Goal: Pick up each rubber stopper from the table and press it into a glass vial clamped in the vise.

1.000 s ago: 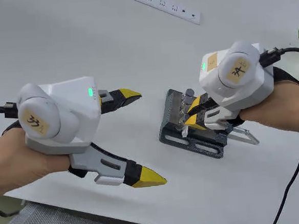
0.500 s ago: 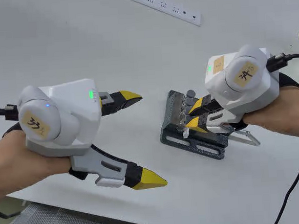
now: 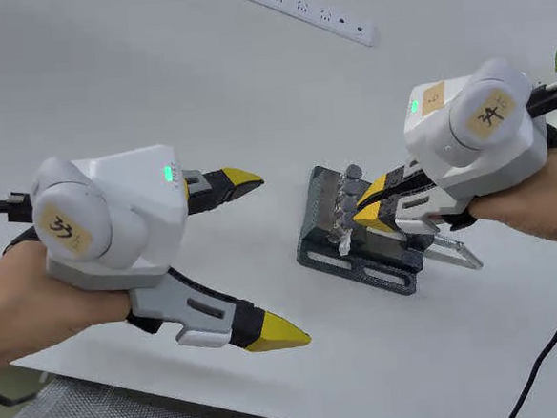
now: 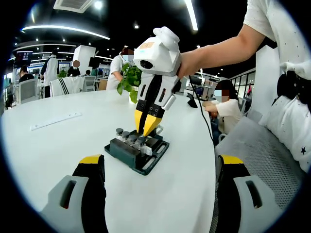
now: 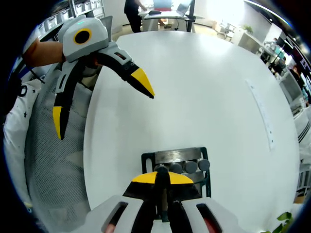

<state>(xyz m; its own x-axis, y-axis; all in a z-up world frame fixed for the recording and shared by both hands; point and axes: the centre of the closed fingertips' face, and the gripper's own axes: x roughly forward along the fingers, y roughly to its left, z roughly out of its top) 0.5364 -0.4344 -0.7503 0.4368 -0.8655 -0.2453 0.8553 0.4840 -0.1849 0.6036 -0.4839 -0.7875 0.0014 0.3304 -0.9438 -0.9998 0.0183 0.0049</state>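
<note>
Four grey rubber stoppers (image 5: 189, 166) stand in a row on top of the glass vials (image 4: 127, 137), which are clamped upright in the dark vise (image 3: 354, 258). In the right gripper view, the stopper at the left end of the row (image 5: 162, 171) sits directly at the yellow tips of the right claw (image 3: 369, 203). The jaws of this claw are drawn narrow, nearly together. The frames do not show whether the jaws pinch that stopper or only flank it. In the left gripper view, the right claw points down onto the near end of the vial row.

The vise rests flat on the white desk (image 3: 155, 84), toward its right side, between the near edge and the white power strip (image 3: 298, 7) that lies along the far part of the desk.

The left claw (image 3: 263, 258) is spread wide and holds nothing. It hovers over the near left part of the desk, well apart from the vise, with its tips pointing toward it
</note>
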